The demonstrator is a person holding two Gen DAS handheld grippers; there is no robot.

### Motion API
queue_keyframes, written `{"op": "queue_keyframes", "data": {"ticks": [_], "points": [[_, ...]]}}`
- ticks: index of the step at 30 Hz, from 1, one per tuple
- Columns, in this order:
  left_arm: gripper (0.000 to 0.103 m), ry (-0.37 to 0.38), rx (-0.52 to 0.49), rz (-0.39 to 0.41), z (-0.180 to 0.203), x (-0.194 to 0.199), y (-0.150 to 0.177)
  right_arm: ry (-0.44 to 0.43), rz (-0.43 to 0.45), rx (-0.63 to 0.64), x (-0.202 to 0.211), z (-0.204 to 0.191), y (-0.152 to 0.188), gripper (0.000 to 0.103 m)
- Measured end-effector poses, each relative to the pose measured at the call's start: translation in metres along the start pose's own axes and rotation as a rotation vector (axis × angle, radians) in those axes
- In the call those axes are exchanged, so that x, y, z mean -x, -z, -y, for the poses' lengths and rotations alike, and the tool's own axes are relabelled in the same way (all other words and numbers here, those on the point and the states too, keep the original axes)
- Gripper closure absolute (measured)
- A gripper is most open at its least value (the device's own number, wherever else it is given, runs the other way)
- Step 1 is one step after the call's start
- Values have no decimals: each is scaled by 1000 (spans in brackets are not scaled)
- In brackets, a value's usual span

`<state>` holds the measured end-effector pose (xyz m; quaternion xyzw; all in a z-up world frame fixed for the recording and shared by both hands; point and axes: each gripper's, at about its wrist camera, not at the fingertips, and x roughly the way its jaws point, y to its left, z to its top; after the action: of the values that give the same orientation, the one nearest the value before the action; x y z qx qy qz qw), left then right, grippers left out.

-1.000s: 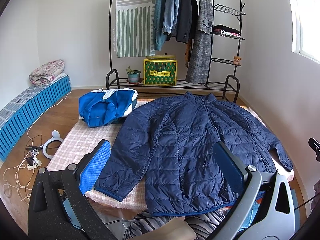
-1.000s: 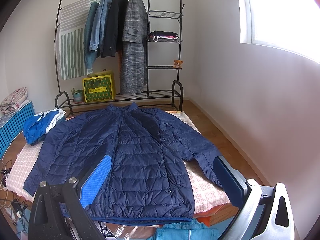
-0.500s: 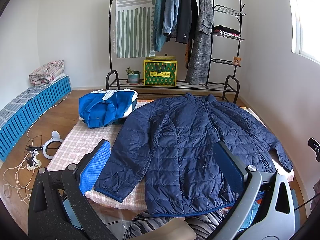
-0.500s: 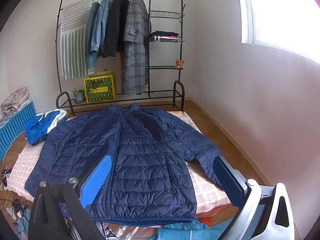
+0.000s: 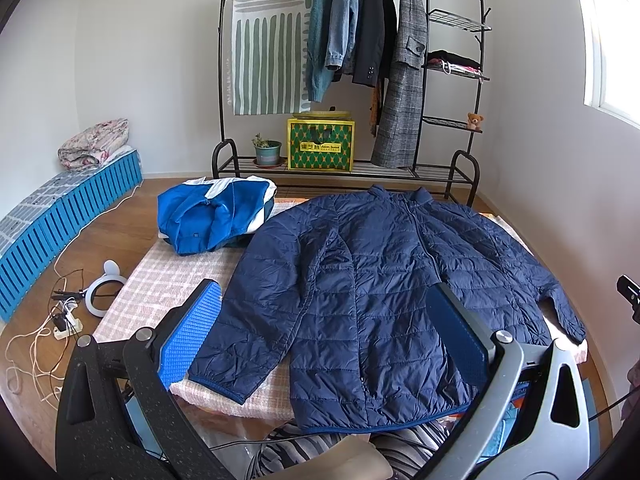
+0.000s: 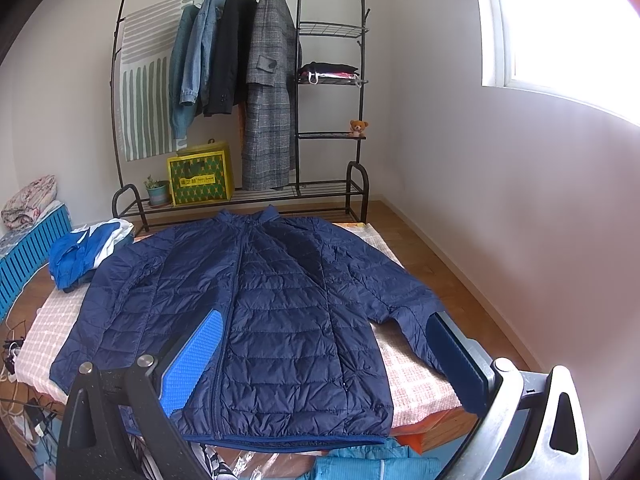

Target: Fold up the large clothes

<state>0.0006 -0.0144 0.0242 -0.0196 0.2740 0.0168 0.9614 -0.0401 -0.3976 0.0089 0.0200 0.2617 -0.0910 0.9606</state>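
We begin with the counter [image 5: 168, 276], a low surface under a pink-and-white checked cover that looks soft and slightly nubbly. Spread flat across most of it lies the navy jacket [image 5: 372, 292], front up, zip closed, collar at the far edge and hem toward us, so its long axis runs straight away from both sets of fingers. Its shell is thin, quilted in horizontal channels and faintly glossy, so we judge it light, puffy and likely to slip and spring back when folded. Both sleeves angle outward and down. The left sleeve cuff lies just ahead of our left gripper [image 5: 332, 336], while the right sleeve cuff lies just ahead of our right gripper [image 6: 340, 356]; each hand is therefore nearer its own sleeve, and we judge the folding has not yet begun, with a sleeve fold inward as the likely first move. Both grippers hover above the hem with their fingers spread wide and holding nothing. The finger pads are blue and ribbed. At the far left corner sits a crumpled blue-and-white garment [image 5: 212, 216], apart from the jacket.
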Motion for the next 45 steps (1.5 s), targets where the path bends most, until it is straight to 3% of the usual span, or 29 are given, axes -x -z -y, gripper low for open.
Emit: {"op": "queue_keyframes", "data": {"ticks": [19,31,45], "points": [[0,-37,22,-2,-22,-6,10,-53,11,13,-3,-16,-5,0],[0,-170,67,-35,-84,-25,30,-133,-5,91,-24,-80,-8,0],[0,-269,125,-59,-146,-37,47,-206,8,155,-40,-142,-22,0]]}}
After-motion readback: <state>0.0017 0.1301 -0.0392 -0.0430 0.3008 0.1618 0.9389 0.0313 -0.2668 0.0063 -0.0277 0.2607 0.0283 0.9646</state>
